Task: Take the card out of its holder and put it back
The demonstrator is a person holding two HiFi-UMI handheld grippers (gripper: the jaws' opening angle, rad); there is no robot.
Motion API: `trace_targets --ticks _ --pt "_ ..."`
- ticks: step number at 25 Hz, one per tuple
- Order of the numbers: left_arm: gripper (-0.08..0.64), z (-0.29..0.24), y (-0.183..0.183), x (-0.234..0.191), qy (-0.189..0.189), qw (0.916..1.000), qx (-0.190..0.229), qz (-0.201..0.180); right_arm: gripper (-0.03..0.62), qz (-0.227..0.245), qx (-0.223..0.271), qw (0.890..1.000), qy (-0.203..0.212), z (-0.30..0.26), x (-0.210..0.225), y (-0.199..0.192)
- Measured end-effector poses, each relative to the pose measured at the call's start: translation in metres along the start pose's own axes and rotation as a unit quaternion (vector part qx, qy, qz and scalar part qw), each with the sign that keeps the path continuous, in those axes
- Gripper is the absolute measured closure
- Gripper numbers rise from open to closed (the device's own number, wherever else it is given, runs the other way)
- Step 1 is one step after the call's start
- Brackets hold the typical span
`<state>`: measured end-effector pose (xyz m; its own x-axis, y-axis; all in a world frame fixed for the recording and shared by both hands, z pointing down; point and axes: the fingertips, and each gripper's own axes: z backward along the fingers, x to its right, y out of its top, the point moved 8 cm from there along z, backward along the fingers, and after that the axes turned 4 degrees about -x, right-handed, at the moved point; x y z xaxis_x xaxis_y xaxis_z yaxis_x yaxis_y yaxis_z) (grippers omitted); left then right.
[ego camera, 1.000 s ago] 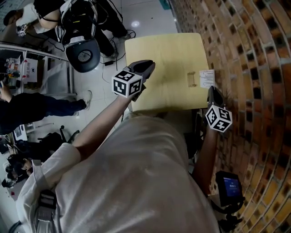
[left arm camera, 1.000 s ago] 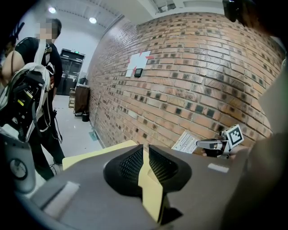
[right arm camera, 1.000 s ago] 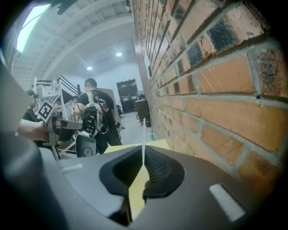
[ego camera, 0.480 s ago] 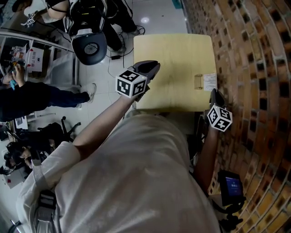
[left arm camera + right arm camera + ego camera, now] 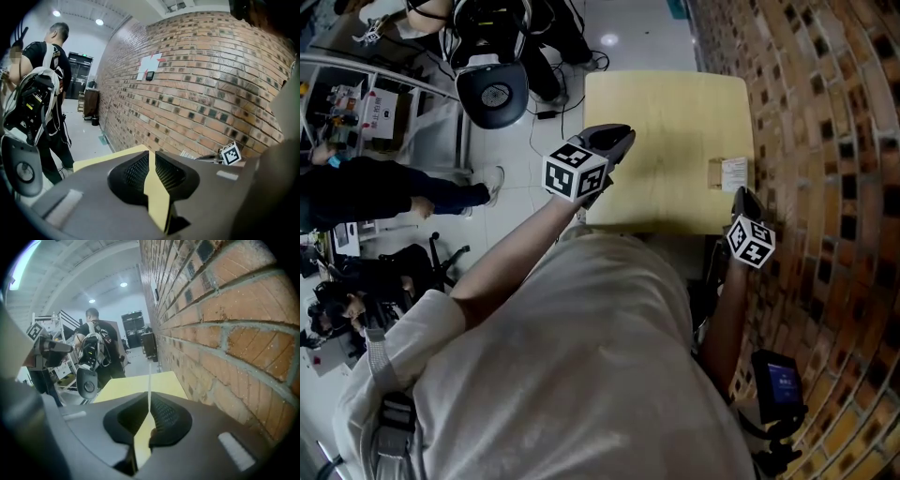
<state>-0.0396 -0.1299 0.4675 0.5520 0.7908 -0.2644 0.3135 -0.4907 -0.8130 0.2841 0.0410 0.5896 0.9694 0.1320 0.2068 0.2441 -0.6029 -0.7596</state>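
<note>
A white card (image 5: 733, 173) lies by a small clear holder (image 5: 715, 174) at the right edge of the yellow table (image 5: 666, 122), close to the brick wall. My right gripper (image 5: 742, 198) hangs shut and empty just off the table's near right corner, short of the card. Over the near left edge my left gripper (image 5: 622, 139) is held with its jaws together and nothing between them. The left gripper view shows the table (image 5: 105, 158) and the right gripper's marker cube (image 5: 230, 153). The right gripper view looks along the table (image 5: 136, 383) beside the wall.
A brick wall (image 5: 825, 141) runs along the right side of the table. A black chair (image 5: 495, 94) and people (image 5: 384, 192) stand on the floor to the left. A shelf rack (image 5: 356, 103) is at far left. A small screen (image 5: 783, 384) sits low by the wall.
My right gripper has sunk lower at the table's near right corner. The left gripper has stayed over the near left edge. The head view has shifted slightly.
</note>
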Motion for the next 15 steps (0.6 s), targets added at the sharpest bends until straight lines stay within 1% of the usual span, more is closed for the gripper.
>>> trace_targets --ticks 15 --pt "0.500 0.004 -0.003 -0.006 0.011 0.9999 -0.007 0.003 0.578 -0.014 -0.030 0.999 -0.013 -0.037 0.015 -0.022"
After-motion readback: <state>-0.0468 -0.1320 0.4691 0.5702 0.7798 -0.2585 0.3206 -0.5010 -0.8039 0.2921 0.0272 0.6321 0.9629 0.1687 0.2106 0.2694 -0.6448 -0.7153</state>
